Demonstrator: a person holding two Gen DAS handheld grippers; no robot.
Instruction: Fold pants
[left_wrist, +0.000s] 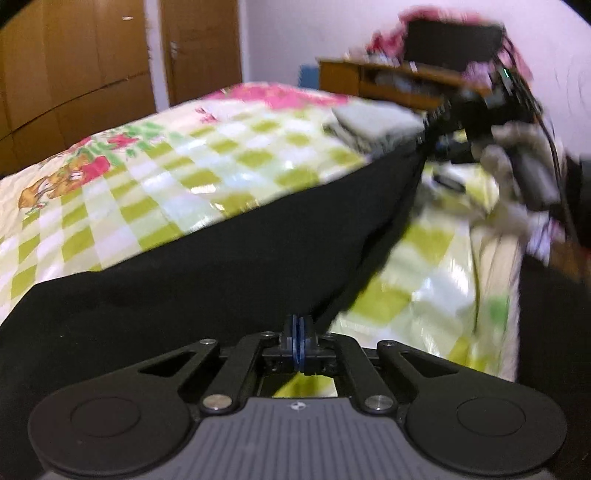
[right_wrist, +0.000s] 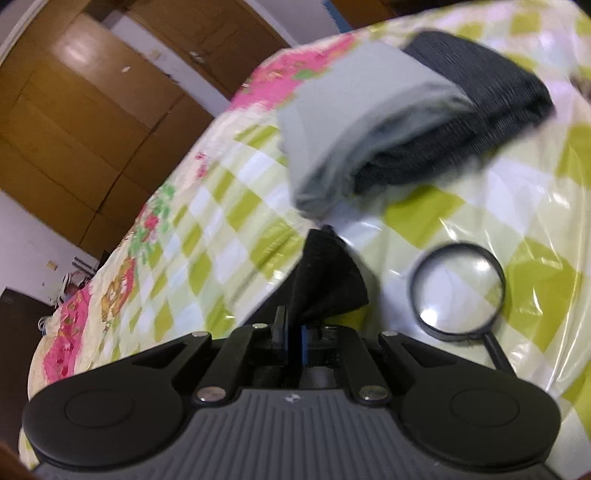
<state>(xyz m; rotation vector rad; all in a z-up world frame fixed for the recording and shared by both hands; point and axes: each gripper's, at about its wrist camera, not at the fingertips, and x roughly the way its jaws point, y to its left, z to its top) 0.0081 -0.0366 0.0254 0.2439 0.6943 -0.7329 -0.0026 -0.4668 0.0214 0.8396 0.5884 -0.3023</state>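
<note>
The black pants (left_wrist: 207, 266) hang as a taut sheet between the two grippers, raised off the bed (left_wrist: 155, 173) so that one edge can be carried over and laid down as a fold, which is my reading of why both ends are held at once. In the left wrist view the left gripper (left_wrist: 298, 345) sits at six o'clock with its blue-padded fingers pressed together, and the dark cloth runs right up to them, so it looks clamped on the near edge of the garment, though the pinch itself is partly hidden. From there the fabric stretches toward two o'clock, where the right gripper (left_wrist: 476, 110) shows, blurred, with a gloved hand (left_wrist: 517, 158) behind it. In the right wrist view the right gripper (right_wrist: 293, 332) is clenched on a corner of the pants (right_wrist: 325, 277), which fans out as a small black wedge toward twelve o'clock. The tension between the two holds keeps the cloth flat and free of wrinkles. On the checked bedcover, a grey folded garment (right_wrist: 351, 122) lies on a dark folded garment (right_wrist: 480, 110) at about one o'clock in the right wrist view, probably a pile of finished pieces kept clear of the working space. A magnifying glass (right_wrist: 458, 288) rests on the cover at three o'clock, just beside the held corner, where descending cloth could cover it.
</note>
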